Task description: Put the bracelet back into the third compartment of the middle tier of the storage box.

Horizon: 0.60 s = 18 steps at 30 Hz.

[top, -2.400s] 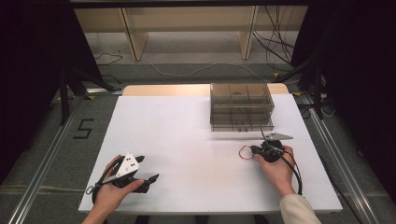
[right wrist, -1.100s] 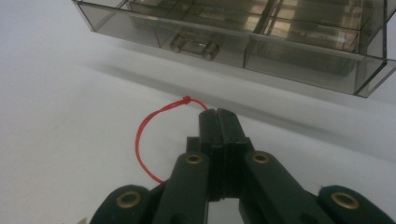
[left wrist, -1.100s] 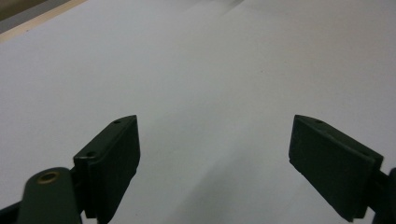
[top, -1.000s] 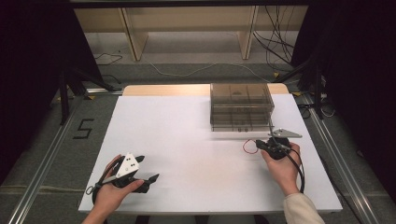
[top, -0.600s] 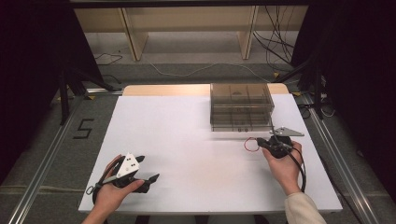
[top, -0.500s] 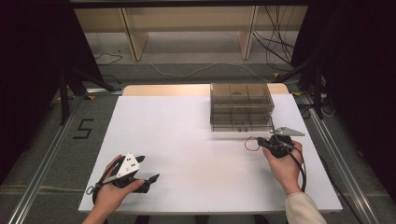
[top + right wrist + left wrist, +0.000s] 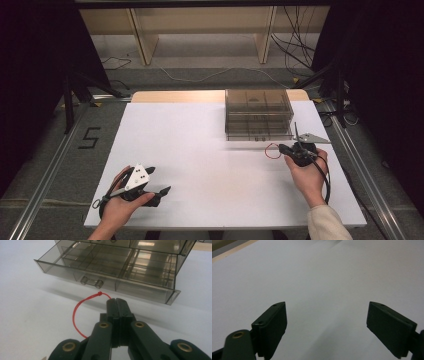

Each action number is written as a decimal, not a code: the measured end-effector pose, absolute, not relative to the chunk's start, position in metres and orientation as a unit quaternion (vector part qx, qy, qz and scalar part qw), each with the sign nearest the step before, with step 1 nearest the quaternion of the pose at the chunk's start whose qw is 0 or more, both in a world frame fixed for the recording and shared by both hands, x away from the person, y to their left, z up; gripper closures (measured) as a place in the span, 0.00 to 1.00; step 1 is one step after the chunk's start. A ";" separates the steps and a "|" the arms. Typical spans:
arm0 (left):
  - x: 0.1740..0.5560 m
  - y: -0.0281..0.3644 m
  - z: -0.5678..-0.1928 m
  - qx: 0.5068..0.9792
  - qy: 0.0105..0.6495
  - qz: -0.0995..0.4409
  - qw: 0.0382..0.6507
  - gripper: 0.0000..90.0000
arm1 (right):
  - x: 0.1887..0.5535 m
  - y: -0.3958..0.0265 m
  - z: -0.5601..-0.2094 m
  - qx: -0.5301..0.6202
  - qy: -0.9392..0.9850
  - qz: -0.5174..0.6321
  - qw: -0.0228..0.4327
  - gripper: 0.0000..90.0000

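While right gripper [image 7: 117, 301] fingers pinch red loop [image 7: 76, 312], left gripper [image 7: 327, 327] fingers wide apart, empty.

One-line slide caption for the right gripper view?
Right gripper, shut on a red loop, faces the smoky clear drawer unit.

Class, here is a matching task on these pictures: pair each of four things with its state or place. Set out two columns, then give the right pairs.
Things
1. left gripper
2. right gripper
3. red loop
4. drawer unit

States or places
A. clear, smoky plastic, bottom drawer pulled out
B. jaws wide apart over the bare white table
C. jaws pressed together, pinching the cord
D. curves out from the closed jaws, in front of the drawer handle

Pairs: 1-B, 2-C, 3-D, 4-A
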<state>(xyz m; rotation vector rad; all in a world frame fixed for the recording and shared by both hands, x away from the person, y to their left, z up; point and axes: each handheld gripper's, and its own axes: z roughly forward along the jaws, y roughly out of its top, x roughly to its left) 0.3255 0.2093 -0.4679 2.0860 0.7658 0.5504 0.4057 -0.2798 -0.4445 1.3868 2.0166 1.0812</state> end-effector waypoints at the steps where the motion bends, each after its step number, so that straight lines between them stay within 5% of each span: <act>1: 0.326 0.209 -0.468 0.830 0.304 0.219 0.413 0.18 | 0.406 -0.281 -0.443 0.504 0.733 0.394 0.233 1.00; 18: 0.326 0.208 -0.469 0.831 0.303 0.216 0.412 0.18 | 0.411 -0.285 -0.438 0.507 0.725 0.399 0.241 1.00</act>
